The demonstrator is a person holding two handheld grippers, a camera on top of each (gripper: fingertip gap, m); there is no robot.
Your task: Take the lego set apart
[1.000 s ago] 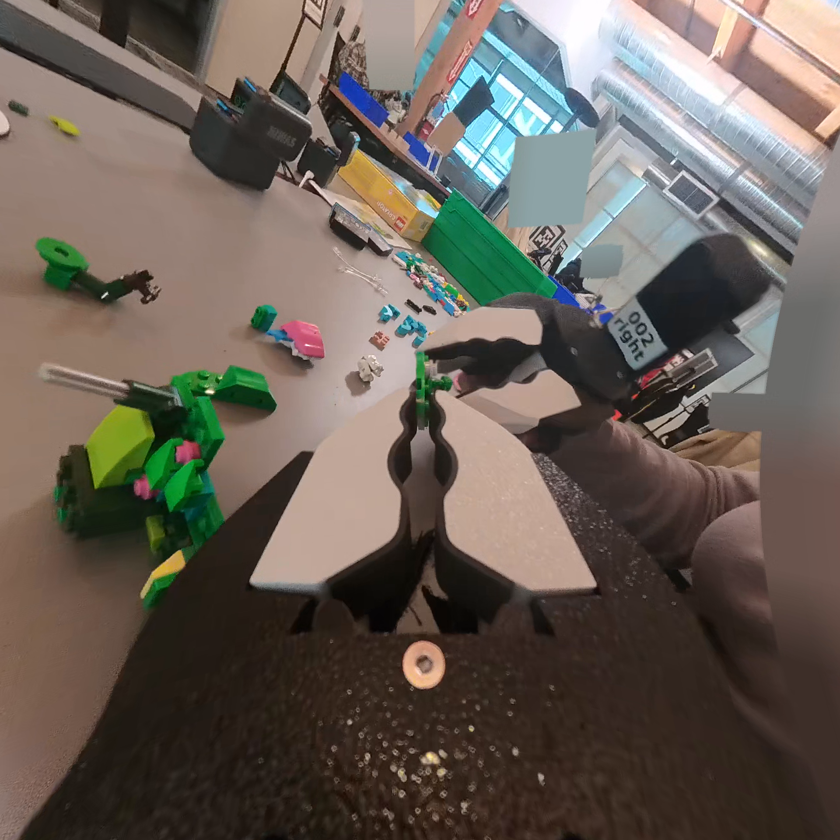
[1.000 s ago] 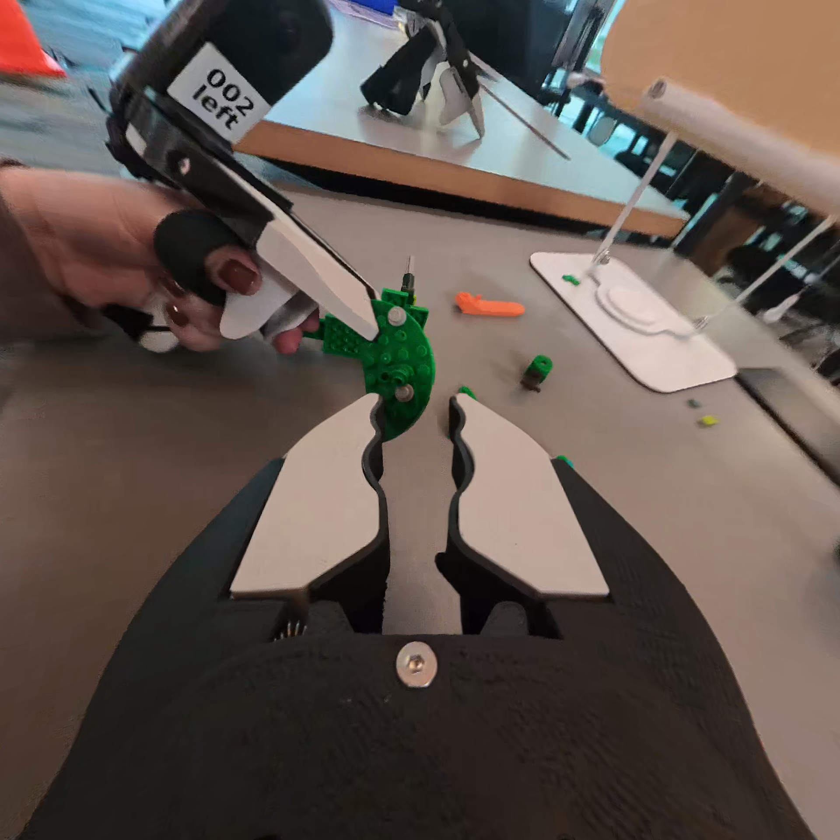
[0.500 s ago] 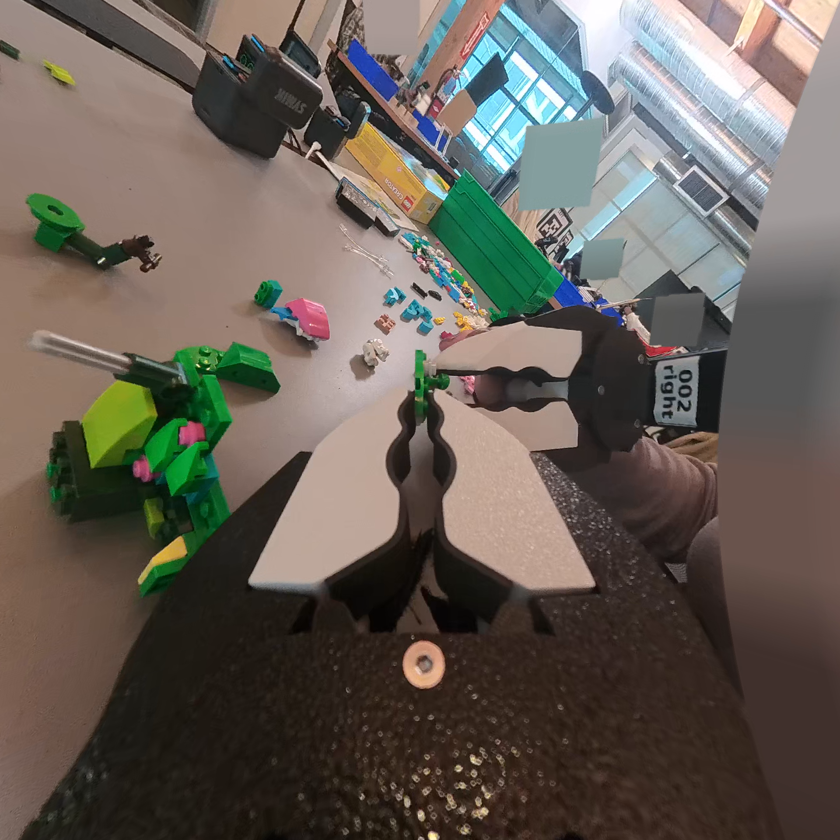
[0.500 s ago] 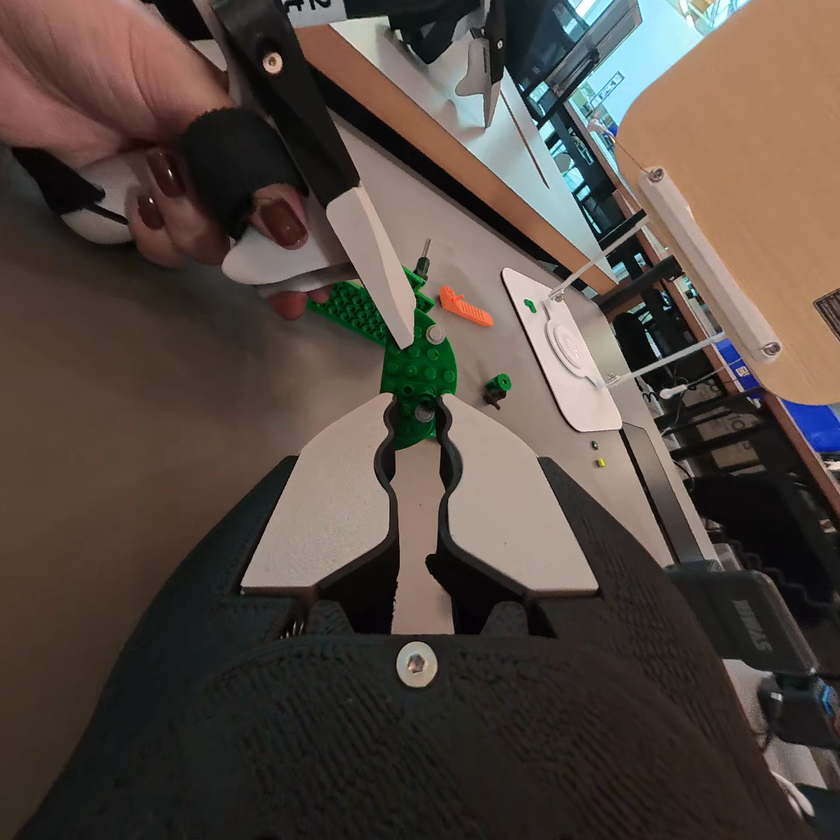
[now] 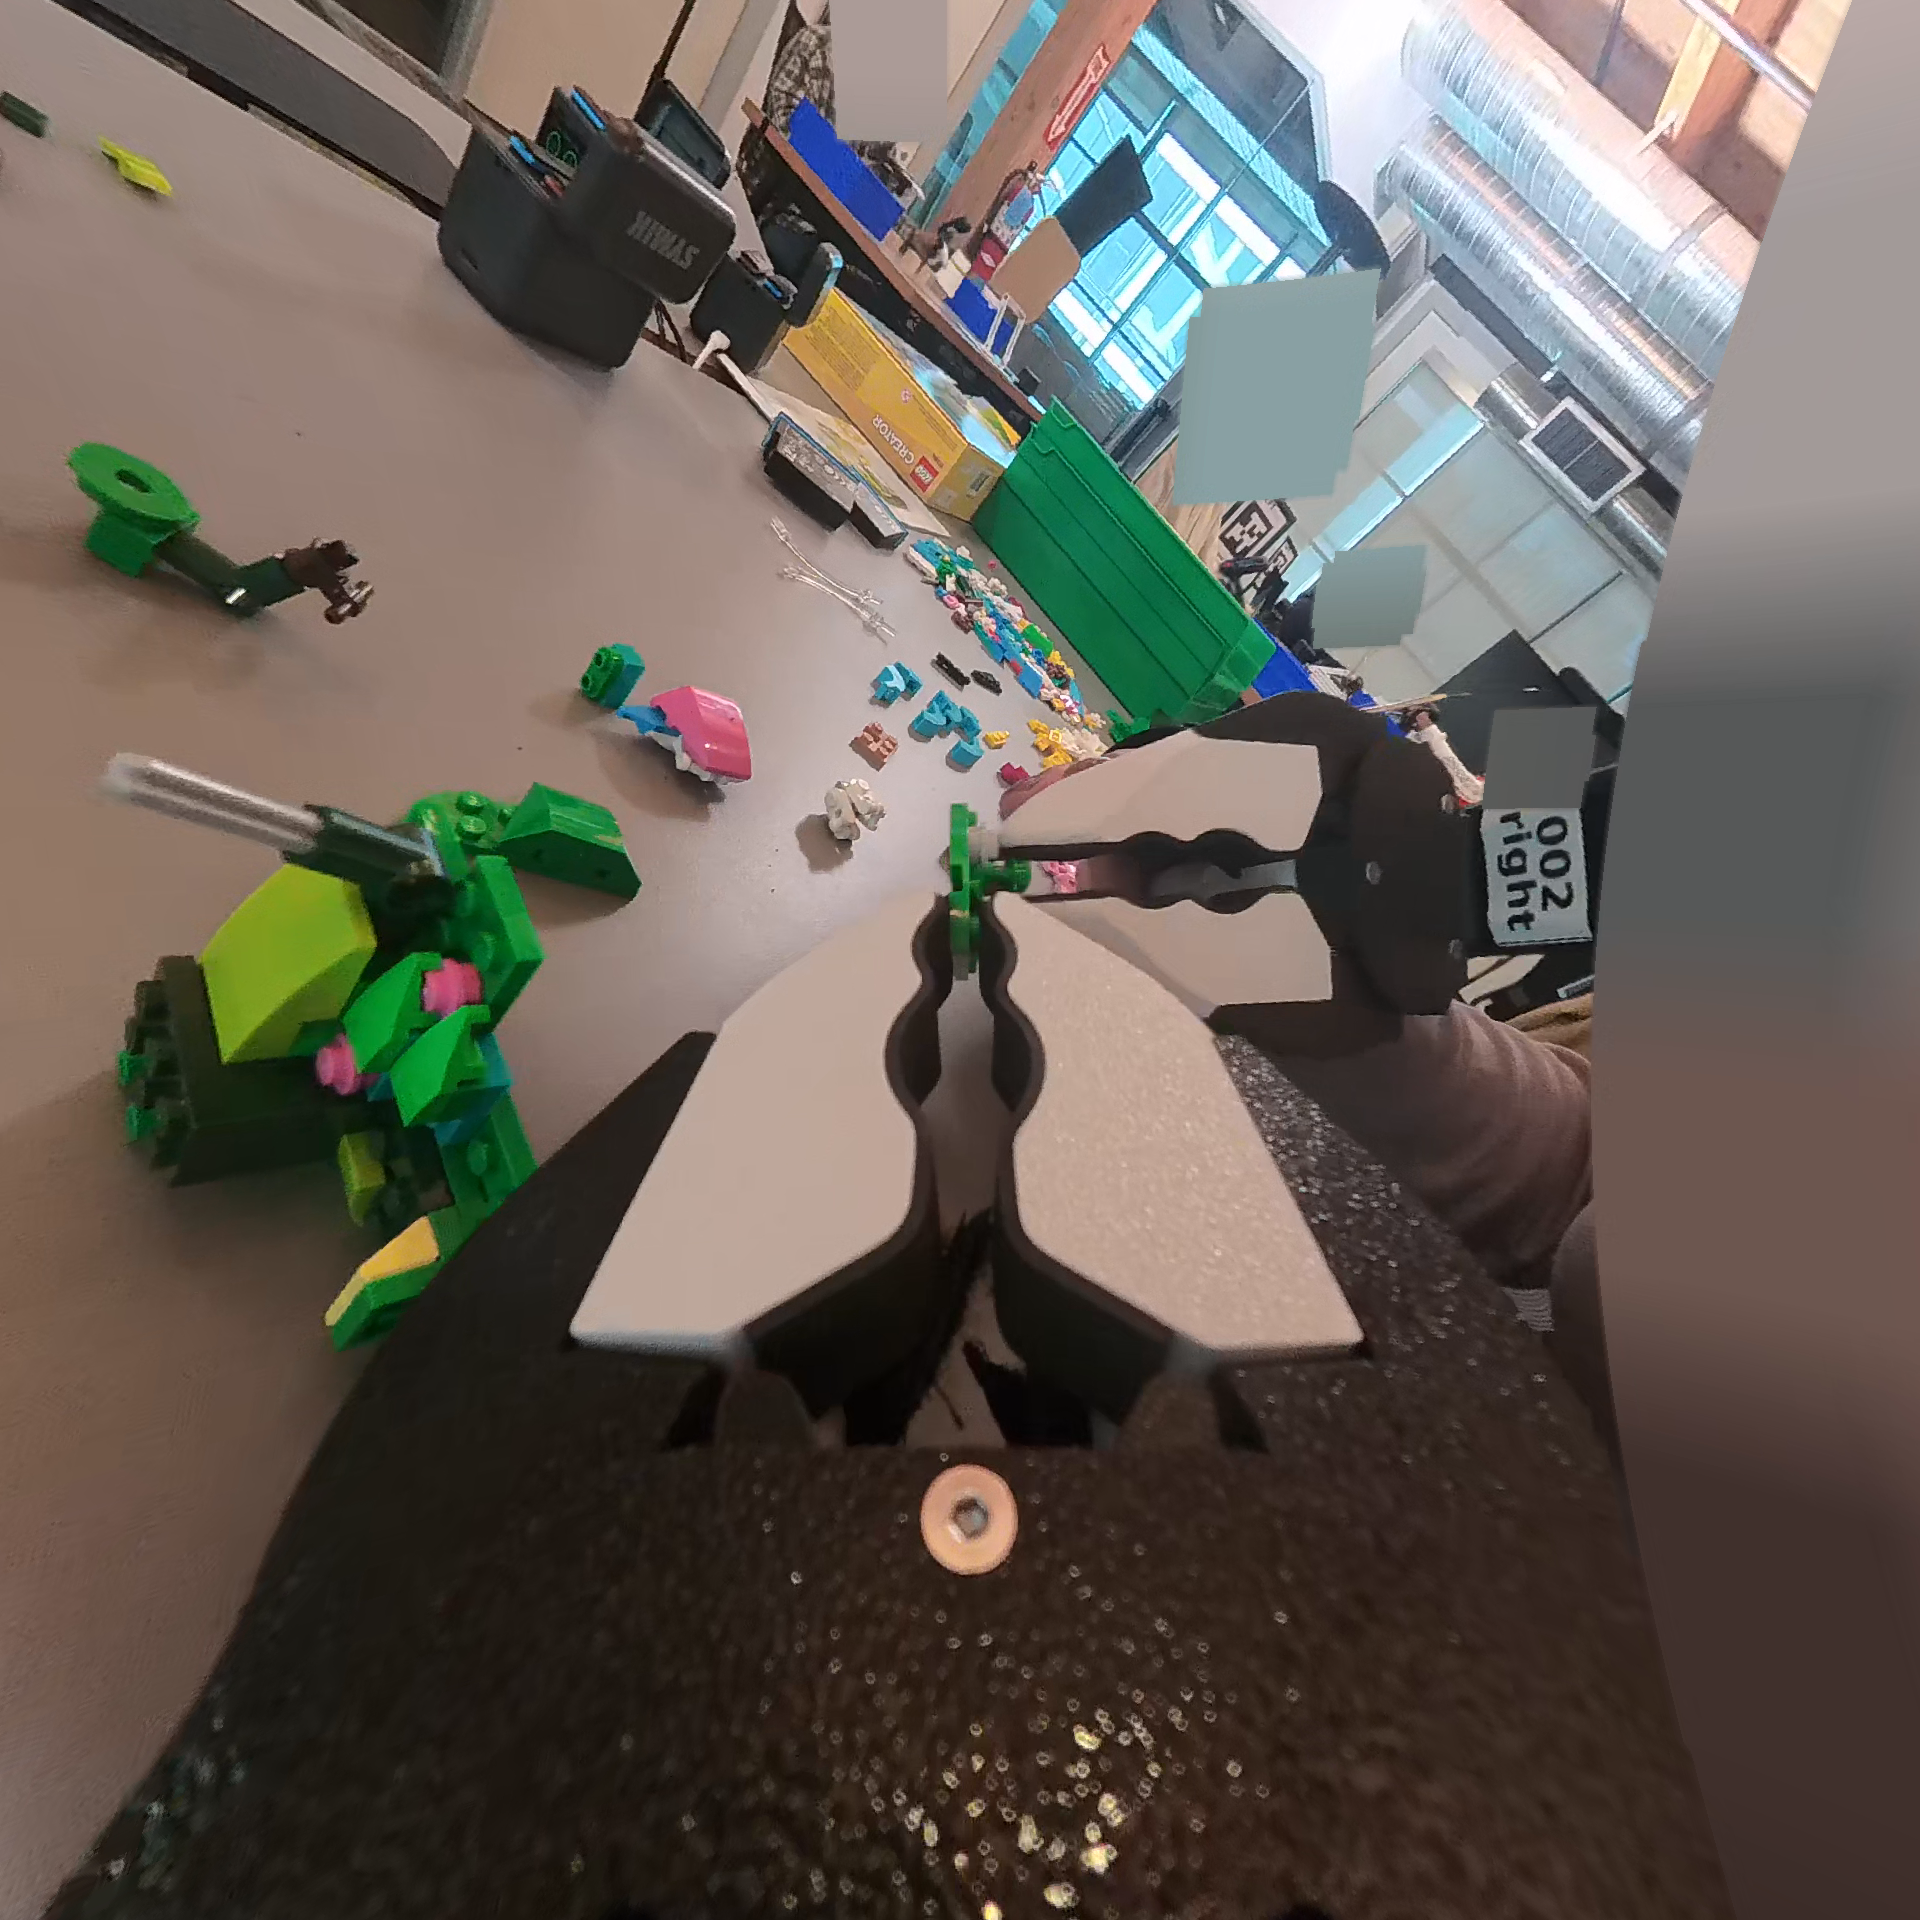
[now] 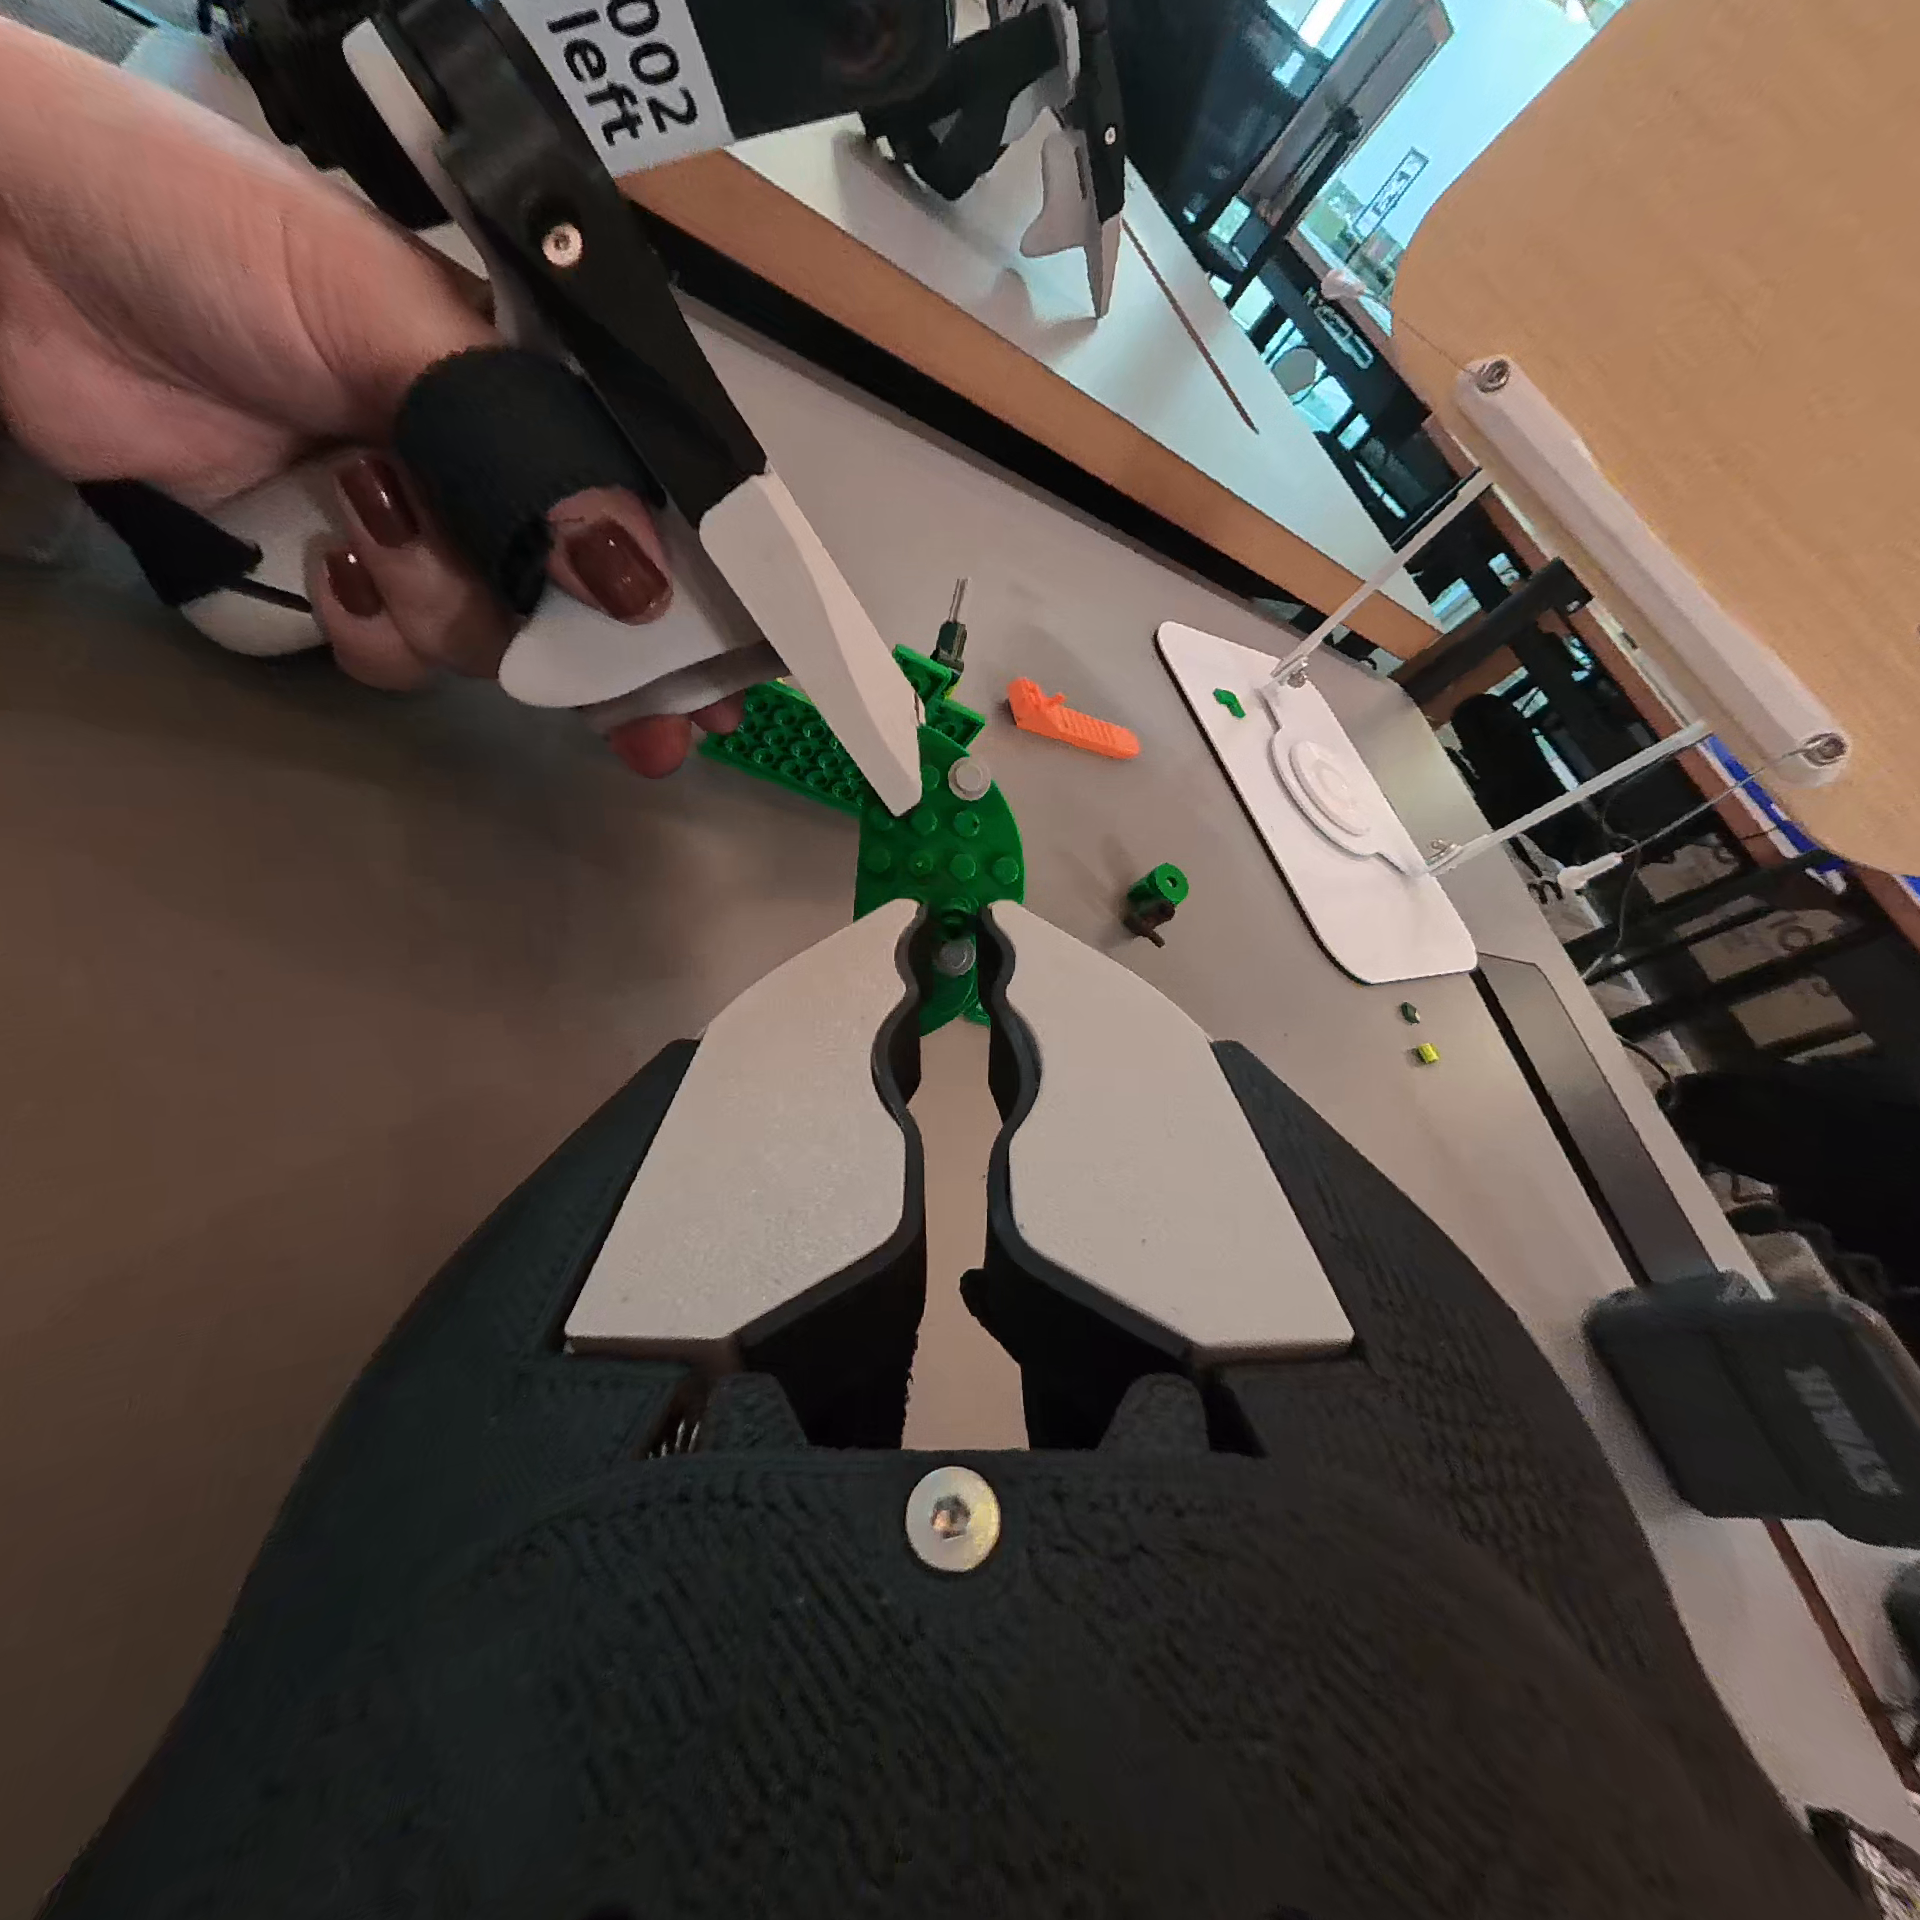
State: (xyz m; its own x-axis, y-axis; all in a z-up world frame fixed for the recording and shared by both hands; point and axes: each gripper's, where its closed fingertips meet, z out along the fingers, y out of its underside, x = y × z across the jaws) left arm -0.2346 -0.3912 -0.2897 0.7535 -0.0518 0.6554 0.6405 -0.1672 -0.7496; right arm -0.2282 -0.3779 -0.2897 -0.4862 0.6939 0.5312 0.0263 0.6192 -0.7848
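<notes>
Green plate (image 6: 940, 852), rounded and studded, is held off the grey table (image 5: 416, 436) between your two grippers. Your left gripper (image 5: 968, 920) is closed on its edge, so in that view you see it only edge-on as a thin sliver. Your right gripper (image 6: 951, 930) has narrowed around the small grey peg (image 6: 952, 956) at the plate's lower end; the fingers hide how firmly it is seated. On the table to the left, the larger green lego build (image 5: 332, 997) is partly cut off by your left gripper's body. Beyond lie loose bricks (image 5: 977, 665), too small to tell apart.
</notes>
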